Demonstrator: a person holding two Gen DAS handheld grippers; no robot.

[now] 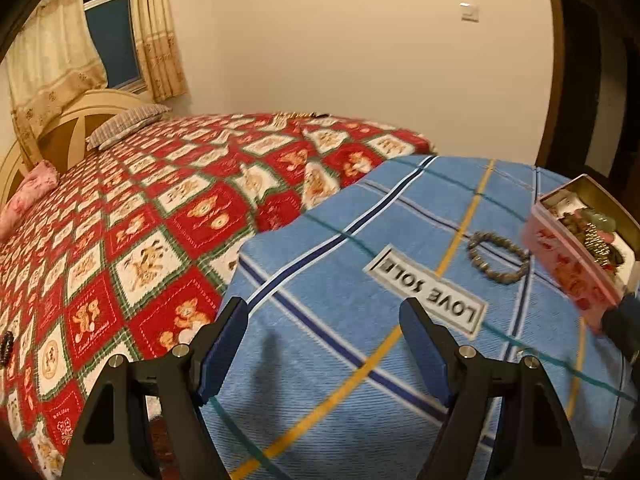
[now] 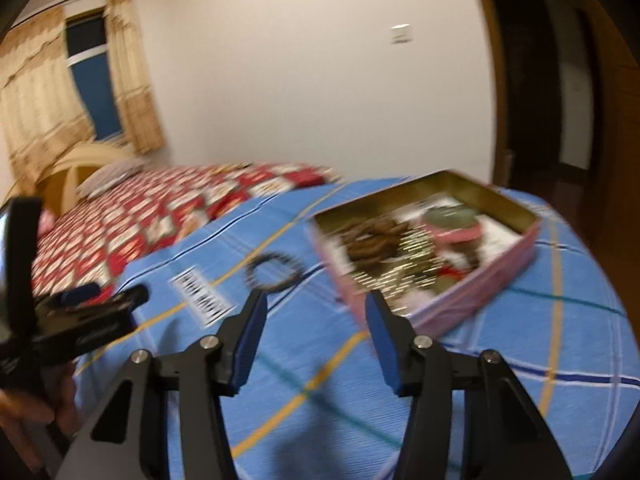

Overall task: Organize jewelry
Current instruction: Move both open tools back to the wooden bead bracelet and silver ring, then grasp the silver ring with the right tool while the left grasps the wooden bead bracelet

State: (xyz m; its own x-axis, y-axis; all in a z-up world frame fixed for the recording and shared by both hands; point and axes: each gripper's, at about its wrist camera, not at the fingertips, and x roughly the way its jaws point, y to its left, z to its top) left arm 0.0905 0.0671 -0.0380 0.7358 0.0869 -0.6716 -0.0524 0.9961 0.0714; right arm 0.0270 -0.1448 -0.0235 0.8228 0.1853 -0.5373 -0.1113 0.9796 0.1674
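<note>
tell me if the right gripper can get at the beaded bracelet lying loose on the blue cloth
Probably yes. The bracelet lies alone on the blue cloth, just ahead of the right gripper, whose jaws are open and empty. The pink tin sits beside it, not across the path.

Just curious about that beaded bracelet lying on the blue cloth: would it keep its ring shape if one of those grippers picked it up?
Probably not: the bracelet looks like strung beads, so it would likely sag. It seems small and light. Rounded beads might slip between the pads.

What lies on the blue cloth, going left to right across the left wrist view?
Label → bracelet → pink tin.
</note>
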